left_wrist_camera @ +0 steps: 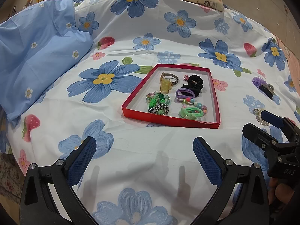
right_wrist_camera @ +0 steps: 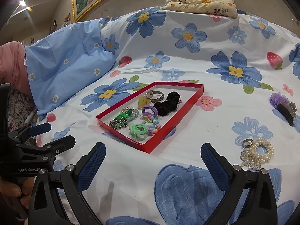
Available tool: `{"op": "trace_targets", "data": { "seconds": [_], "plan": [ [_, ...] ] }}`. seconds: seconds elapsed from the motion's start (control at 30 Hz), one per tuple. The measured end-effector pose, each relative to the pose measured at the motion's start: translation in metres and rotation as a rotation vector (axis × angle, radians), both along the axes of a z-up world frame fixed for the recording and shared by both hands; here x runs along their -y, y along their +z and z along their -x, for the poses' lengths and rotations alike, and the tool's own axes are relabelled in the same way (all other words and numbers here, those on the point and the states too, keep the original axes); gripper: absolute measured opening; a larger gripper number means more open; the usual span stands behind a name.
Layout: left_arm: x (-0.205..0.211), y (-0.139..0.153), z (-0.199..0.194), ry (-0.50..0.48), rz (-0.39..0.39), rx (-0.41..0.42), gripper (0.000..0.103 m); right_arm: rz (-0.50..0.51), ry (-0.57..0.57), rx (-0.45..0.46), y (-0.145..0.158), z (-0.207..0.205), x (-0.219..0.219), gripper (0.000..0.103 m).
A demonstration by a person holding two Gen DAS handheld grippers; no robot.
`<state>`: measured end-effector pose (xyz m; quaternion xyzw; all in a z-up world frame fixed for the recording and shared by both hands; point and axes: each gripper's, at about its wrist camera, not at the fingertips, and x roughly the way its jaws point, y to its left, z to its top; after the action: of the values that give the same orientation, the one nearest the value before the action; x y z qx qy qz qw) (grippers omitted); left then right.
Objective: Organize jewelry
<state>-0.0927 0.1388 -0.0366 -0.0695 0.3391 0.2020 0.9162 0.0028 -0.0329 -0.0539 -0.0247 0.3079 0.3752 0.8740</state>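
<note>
Both of your grippers hang empty with jaws apart: the left gripper (left_wrist_camera: pixel 144 159) low in front of the shallow red cardboard tray (right_wrist_camera: pixel 174 129), the right gripper (right_wrist_camera: pixel 152 166) at the tray's near right corner. Most pieces already lie inside it, among them the black fabric scrunchie (right_wrist_camera: pixel 166 103) and the green chain bracelet (right_wrist_camera: pixel 122 116). Still out on the bed, to the right of the tray, are the white pearl bracelet (right_wrist_camera: pixel 262 151), the gold ring (right_wrist_camera: pixel 247 142) touching it, and farther back the purple ruffled hair clip (right_wrist_camera: pixel 283 104). The ring is your likeliest trouble: small and hard, it could squirt from the pads or sink into the soft sheet, and a loose pinch may drag the pearls along. Pressing down could also rumple the white flower-print bedsheet (right_wrist_camera: pixel 187 69) and tilt the light tray. Beyond lie a blue pillow (right_wrist_camera: pixel 65 56), a panda-print cushion (right_wrist_camera: pixel 202 1) and a gold-framed picture (right_wrist_camera: pixel 90 0).
</note>
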Motion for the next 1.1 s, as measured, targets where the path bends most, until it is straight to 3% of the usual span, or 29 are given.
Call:
{"op": "trace_targets", "data": {
  "seconds": [1.1],
  "plan": [
    [0.004, -0.003, -0.010, -0.013, 0.010, -0.014, 0.103, 0.003, -0.009, -0.017, -0.003, -0.005, 0.002, 0.102]
  ]
}}
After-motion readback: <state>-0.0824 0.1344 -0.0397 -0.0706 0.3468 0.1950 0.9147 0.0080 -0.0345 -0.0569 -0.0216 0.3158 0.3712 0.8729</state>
